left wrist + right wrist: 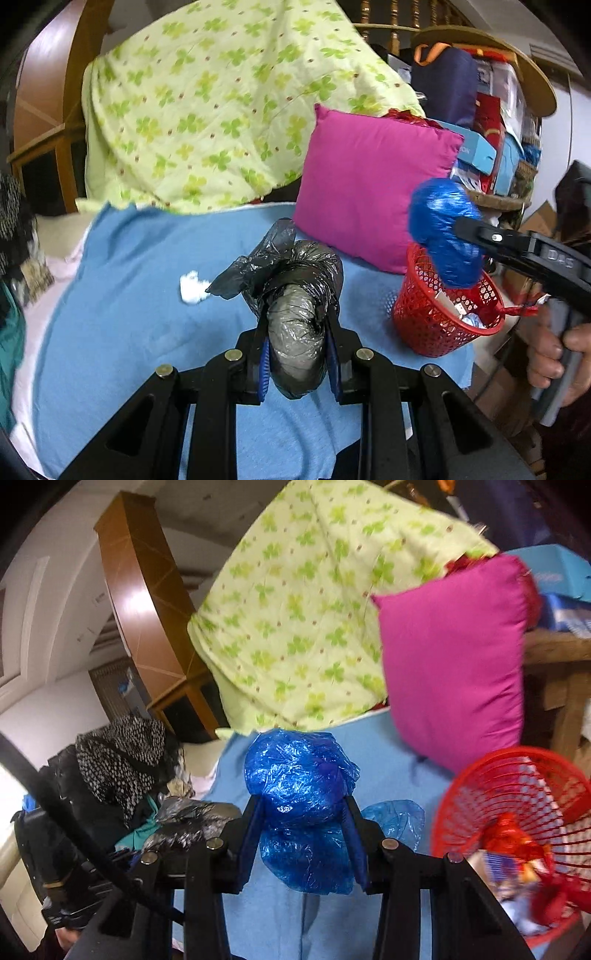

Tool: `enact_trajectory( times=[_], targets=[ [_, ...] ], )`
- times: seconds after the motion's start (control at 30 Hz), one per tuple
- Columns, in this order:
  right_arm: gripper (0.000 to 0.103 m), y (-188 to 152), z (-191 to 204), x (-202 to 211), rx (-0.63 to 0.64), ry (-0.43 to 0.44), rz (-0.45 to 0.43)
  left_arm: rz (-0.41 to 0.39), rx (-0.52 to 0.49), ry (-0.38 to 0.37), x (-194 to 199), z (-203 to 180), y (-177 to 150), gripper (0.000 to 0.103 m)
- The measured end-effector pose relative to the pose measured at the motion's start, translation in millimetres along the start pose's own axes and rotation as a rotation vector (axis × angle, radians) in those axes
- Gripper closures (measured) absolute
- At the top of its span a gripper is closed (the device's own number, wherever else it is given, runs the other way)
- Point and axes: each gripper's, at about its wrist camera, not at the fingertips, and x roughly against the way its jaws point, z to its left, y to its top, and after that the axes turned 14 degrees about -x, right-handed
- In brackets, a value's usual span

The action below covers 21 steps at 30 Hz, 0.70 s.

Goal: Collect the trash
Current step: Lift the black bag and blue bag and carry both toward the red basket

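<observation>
- Left gripper point(295, 354) in my hand pinches a black plastic bag wad point(295, 310), lifted above the blue blanket point(129, 332).
- Right gripper point(303, 830) clamps a blue plastic bag wad point(295, 775); in the left view it hangs over the red basket point(424, 332) at 3 o'clock.
- Basket already holds wrappers, sits beside the pink pillow point(369, 184).
- White scrap point(192, 288) lies on the blanket at 10 o'clock of the black wad.

Black crumpled plastic bag bundle point(295, 314) clamped, raised over blue sheet. Blue crumpled bag ball point(299, 794) clamped, above red mesh basket point(443, 317) at 3 o'clock, already holding wrappers. White paper wad point(192, 288) on sheet, 10 o'clock of black bundle.
</observation>
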Motion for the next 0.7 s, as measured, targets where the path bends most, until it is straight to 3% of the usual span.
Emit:
enact_trajectory(
  times=[0.33, 0.7],
  targets=[
    [0.057, 9, -26, 83, -0.012, -0.039, -0.118, -0.032, -0.124, 0.048, 8, -58, 38, 0.076],
    [0.057, 12, -62, 120, -0.060, -0.084, -0.193, -0.039, -0.216, 0.048, -5, -102, 64, 0.076]
  ],
)
